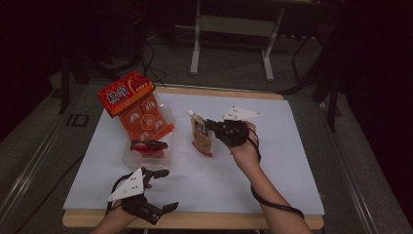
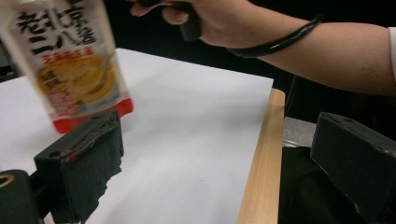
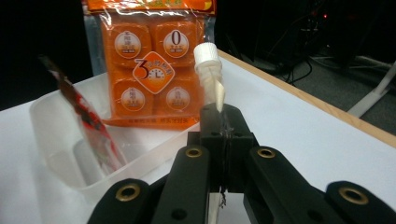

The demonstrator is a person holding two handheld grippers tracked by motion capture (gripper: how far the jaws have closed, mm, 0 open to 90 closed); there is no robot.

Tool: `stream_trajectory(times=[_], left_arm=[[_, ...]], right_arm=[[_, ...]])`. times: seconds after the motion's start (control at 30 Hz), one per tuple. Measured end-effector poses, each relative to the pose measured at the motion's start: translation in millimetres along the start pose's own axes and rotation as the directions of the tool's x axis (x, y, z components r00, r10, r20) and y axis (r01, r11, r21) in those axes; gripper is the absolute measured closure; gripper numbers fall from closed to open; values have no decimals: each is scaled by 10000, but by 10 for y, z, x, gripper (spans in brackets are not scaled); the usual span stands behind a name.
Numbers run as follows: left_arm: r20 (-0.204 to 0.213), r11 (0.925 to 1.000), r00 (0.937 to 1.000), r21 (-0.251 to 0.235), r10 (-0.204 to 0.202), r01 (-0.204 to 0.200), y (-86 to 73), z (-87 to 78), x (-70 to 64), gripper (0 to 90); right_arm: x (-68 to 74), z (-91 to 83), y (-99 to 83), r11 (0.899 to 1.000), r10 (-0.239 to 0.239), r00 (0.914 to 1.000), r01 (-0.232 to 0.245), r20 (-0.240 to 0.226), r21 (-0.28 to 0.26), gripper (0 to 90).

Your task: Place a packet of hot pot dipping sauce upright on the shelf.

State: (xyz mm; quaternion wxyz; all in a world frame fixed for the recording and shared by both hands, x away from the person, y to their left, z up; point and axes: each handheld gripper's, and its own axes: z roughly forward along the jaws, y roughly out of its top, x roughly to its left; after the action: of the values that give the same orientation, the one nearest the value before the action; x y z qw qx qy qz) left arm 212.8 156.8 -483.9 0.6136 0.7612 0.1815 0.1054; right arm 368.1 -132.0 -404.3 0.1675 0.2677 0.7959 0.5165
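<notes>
A white sheet [image 1: 272, 161] covered the wooden table [image 1: 204, 220], with dark floor and a metal stand's legs [image 1: 197, 46] behind. The right gripper [image 1: 214, 127] pinched the spouted sauce pouch [image 1: 202, 138] above the sheet, beside the clear plastic tub [image 1: 127, 157] with the orange snack pack [image 1: 139, 109]. The left gripper [image 1: 163, 191] hung spread near the front edge.
</notes>
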Motion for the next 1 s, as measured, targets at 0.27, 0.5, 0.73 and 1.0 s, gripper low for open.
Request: stream_trajectory(times=[0.27,0.5,0.73,1.0], left_arm=[[-86,10000,9999,18,-79,79,76,-16,8,30],[-25,9999,9999,-64,-106,106,140,-12,12,30],[93,9999,9999,-68,-87,87,185,-7,31,30],[-126,9999,9999,-156,56,-58,312,20,62,32]], right_arm=[[93,-258,36,9992,-378,9991,376,-169,-170,895],[211,-498,55,9963,-785,9954,764,-554,-382,895],[351,-736,67,9921,-1138,9889,1081,-951,-631,895],[496,-953,40,9870,-1452,9793,1334,-1409,-899,895]])
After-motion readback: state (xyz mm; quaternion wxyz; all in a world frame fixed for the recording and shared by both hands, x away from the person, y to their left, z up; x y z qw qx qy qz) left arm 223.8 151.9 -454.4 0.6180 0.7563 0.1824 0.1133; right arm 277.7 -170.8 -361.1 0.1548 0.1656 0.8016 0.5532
